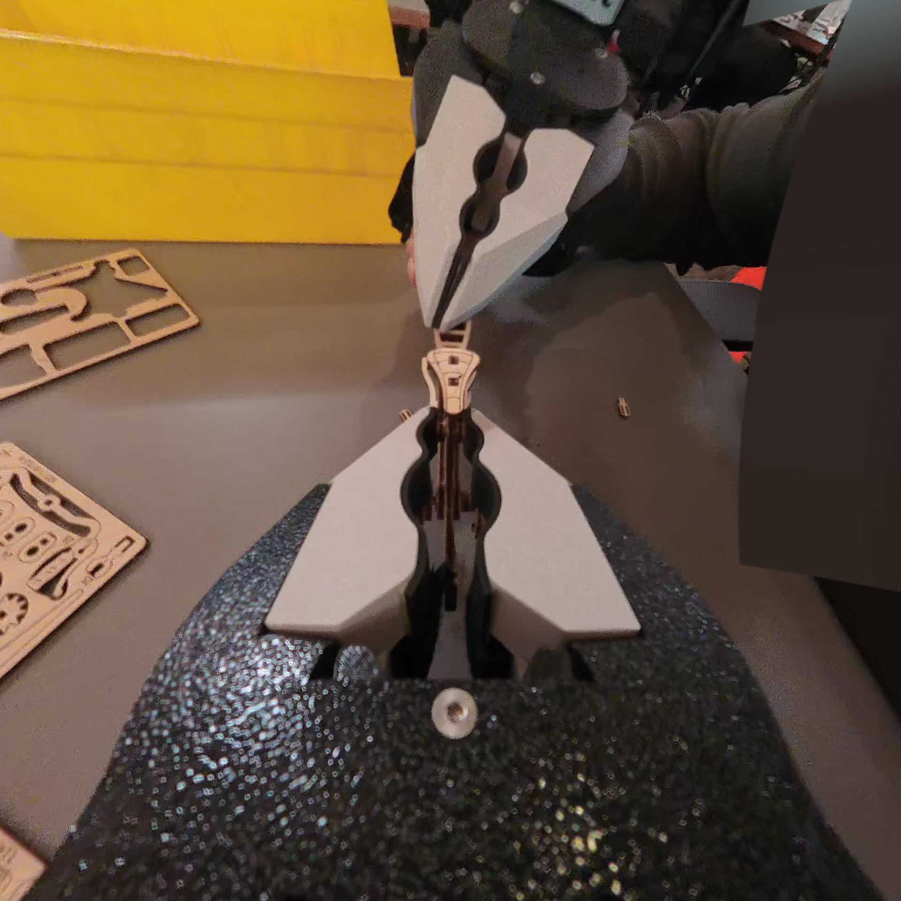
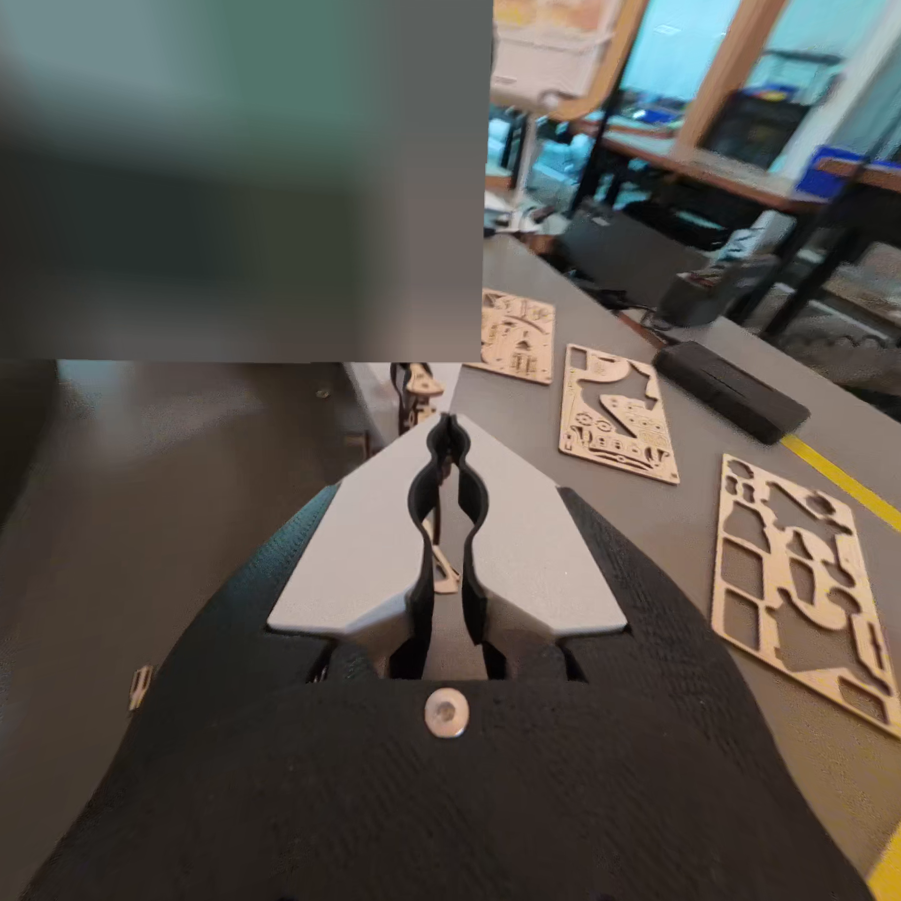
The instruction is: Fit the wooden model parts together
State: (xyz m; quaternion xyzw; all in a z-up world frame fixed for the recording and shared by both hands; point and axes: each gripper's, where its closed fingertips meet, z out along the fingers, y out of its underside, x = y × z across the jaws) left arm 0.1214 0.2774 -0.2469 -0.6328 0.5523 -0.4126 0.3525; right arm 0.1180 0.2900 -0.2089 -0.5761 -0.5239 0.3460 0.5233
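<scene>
My left gripper (image 1: 448,414) is shut on a partly built wooden model (image 1: 449,385), held edge-on between its grey fingers (image 1: 361,536) with the pale top end sticking out past the tips. My right gripper (image 1: 441,322) comes down from above, shut on a small wooden part (image 1: 456,336) that touches the model's top end. In the right wrist view, the right gripper (image 2: 449,419) is shut, with the thin wooden part (image 2: 444,570) showing through the gap between its fingers. The model (image 2: 419,390) sits just beyond its tips. The joint itself is hidden.
Laser-cut wooden sheets lie on the grey table: two at the left (image 1: 88,312) (image 1: 48,546), three to the right (image 2: 519,336) (image 2: 614,414) (image 2: 799,585). A yellow box (image 1: 195,136) stands behind. A tiny loose part (image 1: 622,407), a black case (image 2: 731,390) and a dark sleeve (image 1: 707,185) are nearby. My right fingertips sit around 4 cm from my left ones.
</scene>
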